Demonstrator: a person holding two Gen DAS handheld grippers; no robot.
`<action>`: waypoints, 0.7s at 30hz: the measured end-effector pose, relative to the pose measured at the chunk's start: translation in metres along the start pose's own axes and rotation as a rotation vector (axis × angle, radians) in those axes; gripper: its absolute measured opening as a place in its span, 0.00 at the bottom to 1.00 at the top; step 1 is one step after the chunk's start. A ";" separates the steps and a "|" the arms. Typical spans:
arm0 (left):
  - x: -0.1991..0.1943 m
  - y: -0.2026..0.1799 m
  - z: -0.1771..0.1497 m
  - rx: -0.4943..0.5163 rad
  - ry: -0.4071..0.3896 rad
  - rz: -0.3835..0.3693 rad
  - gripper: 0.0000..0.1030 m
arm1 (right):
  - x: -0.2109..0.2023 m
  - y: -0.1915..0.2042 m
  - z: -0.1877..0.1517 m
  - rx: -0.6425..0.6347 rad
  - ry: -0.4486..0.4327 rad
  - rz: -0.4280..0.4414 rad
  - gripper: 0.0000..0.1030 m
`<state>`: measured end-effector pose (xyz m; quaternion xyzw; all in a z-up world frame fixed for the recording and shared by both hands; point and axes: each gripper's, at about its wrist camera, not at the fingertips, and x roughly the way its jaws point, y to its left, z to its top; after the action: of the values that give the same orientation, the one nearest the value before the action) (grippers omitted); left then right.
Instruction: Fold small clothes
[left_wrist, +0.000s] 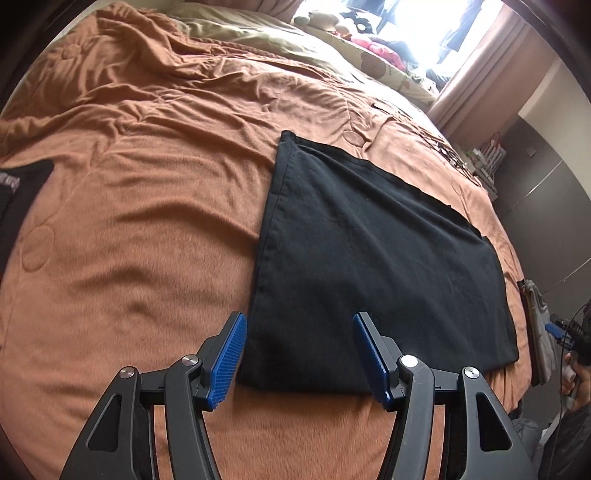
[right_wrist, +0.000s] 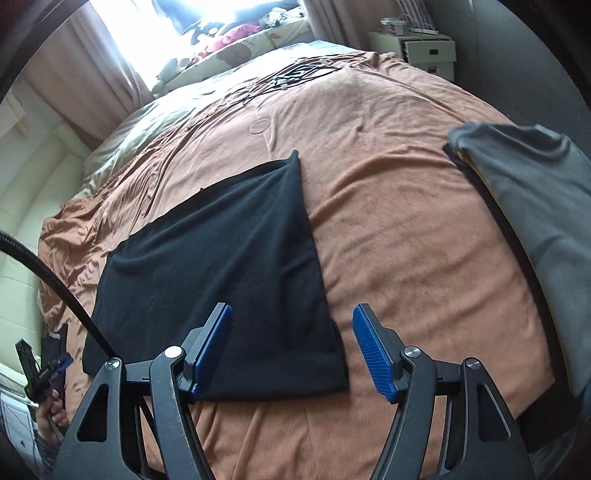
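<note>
Black garment lies flat, part-folded, on the orange blanket near the bed's near edge — left gripper and right gripper hover above its near corners, fingers apart, empty — next likely pinching the near hem for another fold.

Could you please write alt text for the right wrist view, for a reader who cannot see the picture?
A black garment, folded into a flat panel, lies on an orange-brown bedspread. The open right gripper hangs above its near right corner, holding nothing. A grey garment lies at the right edge, and a bright window is behind the bed.
</note>
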<state>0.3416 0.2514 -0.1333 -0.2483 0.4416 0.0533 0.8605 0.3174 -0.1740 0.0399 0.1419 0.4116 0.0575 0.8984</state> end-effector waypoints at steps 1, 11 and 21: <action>-0.002 0.002 -0.003 -0.011 -0.003 -0.007 0.60 | -0.003 -0.003 -0.005 0.006 -0.004 0.006 0.64; 0.000 0.022 -0.029 -0.112 0.016 -0.030 0.54 | 0.015 -0.035 -0.046 0.112 0.009 0.103 0.59; 0.029 0.032 -0.034 -0.139 0.065 -0.009 0.50 | 0.059 -0.052 -0.067 0.202 0.059 0.178 0.59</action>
<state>0.3246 0.2593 -0.1846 -0.3108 0.4636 0.0719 0.8266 0.3042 -0.1970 -0.0600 0.2656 0.4272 0.0993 0.8586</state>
